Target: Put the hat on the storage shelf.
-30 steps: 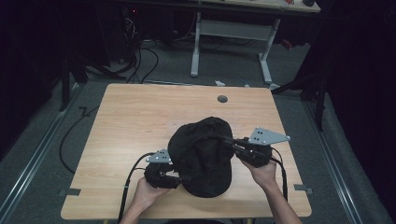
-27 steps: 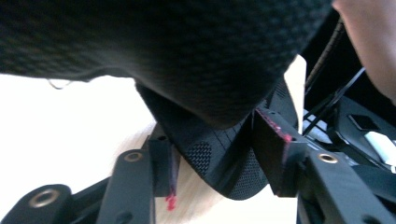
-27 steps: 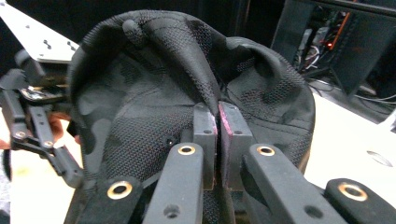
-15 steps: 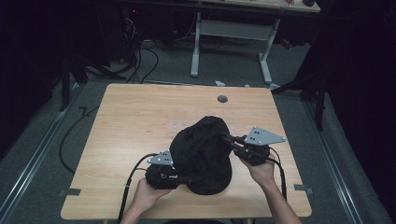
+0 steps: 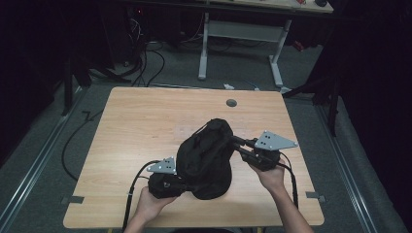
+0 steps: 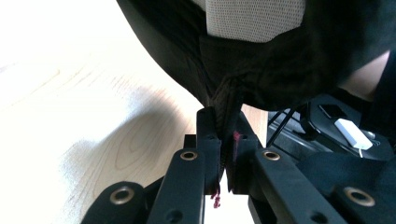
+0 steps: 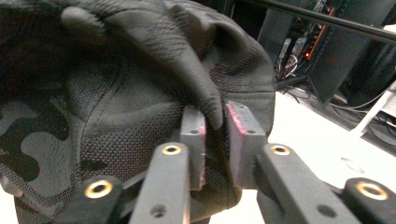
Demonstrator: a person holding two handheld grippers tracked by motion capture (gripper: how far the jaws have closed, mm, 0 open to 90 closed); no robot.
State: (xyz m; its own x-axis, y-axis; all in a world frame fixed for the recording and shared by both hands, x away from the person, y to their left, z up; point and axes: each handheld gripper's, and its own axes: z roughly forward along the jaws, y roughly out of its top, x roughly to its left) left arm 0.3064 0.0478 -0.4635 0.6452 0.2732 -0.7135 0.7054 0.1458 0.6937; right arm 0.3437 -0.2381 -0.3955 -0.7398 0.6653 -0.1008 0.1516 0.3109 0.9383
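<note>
A black cap (image 5: 206,158) rises off the wooden table (image 5: 145,126), bunched taller than a second ago, as the left gripper (image 6: 223,140) pinches its rim and the right gripper (image 7: 215,126) clamps a fold, apparently reshaping it.

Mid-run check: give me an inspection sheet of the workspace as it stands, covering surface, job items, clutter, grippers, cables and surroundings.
Surface: wooden table, with a small grey round cap near its far edge.
Job's things: black cap, mesh and camo panels, bunched and held up between both grippers.
Clutter: nothing seen on the table.
Grippers: left gripper shut on a fold at the cap's lower edge; right gripper shut on a fold of its fabric.
Cables: gripper cables trail toward the near edge; floor cables lie beyond the table.
Surroundings: dark room, white desk legs behind, grey floor.
</note>
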